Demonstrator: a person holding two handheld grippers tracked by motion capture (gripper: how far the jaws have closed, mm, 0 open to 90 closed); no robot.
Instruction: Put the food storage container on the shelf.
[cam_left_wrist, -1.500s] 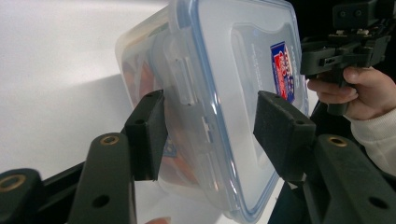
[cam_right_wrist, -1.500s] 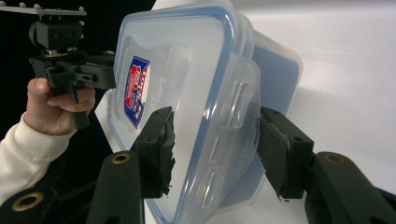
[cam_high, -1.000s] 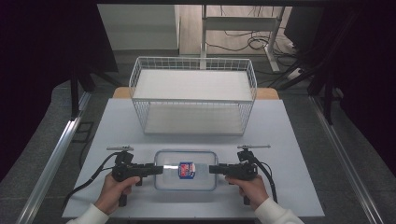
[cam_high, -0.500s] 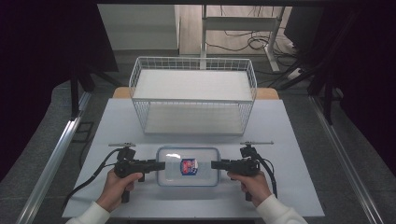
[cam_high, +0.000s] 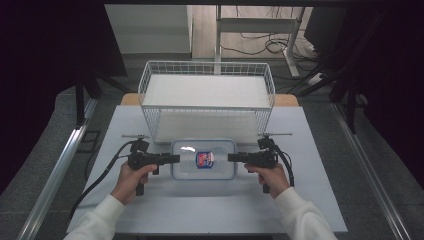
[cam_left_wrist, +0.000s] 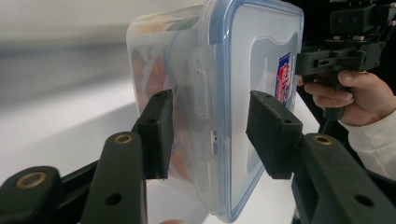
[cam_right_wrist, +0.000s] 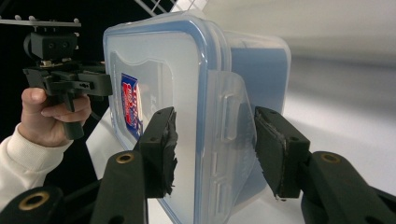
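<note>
Both claws have carried the lidded plastic container (cam_high: 203, 159) toward the wire basket (cam_high: 207, 95) since 1 second ago. Left claw (cam_left_wrist: 208, 135) and right claw (cam_right_wrist: 215, 147), each half-closed, clamp its end latches above the counter (cam_high: 310, 200). Probably rigid, light, slick; latch ends suit gripping.

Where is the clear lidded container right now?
In the high view the container is at the near middle of the white table, clamped between left gripper and right gripper, just before the wire basket.
</note>
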